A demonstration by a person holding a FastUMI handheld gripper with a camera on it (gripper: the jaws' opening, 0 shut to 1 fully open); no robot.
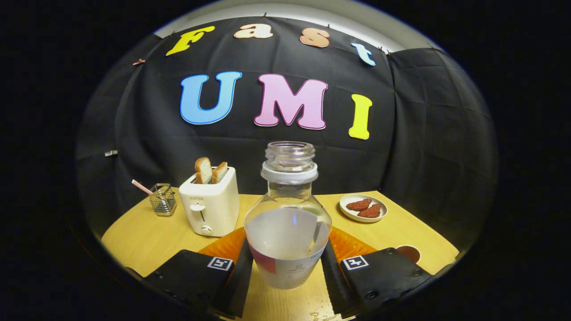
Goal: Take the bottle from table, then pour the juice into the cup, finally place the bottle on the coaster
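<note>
At nine o'clock on the table [142, 236], far left by the wall, sits a small wire basket [163, 199] with a pink stick [142, 187] poking out of it. Just to its right stands the toaster [210, 206], upright, two slices of toast [210, 170] sticking up out of its slots.

Dead centre now: the bottle [287, 214], upright, cap off, mouth open, pale liquid filling the lower body up to about the shoulder. It stands between the fingers of the gripper [286, 263], one finger at the bottle's nine o'clock, the other at its three. Both fingers lie close against the bottle's sides and look to be pressing on it, so the gripper is closed around the bottle. Whether the bottle's base rests on the table or hangs just above it cannot be told.

Behind the bottle, an orange mat [345, 245] peeks out on either side, partly hidden by the fingers.

At one o'clock from the bottle, near the wall, a white plate [352, 215] carries two reddish-brown pieces [365, 208]. At three o'clock, beyond the right finger, the rim of a cup [409, 253] with a dark inside shows.
</note>
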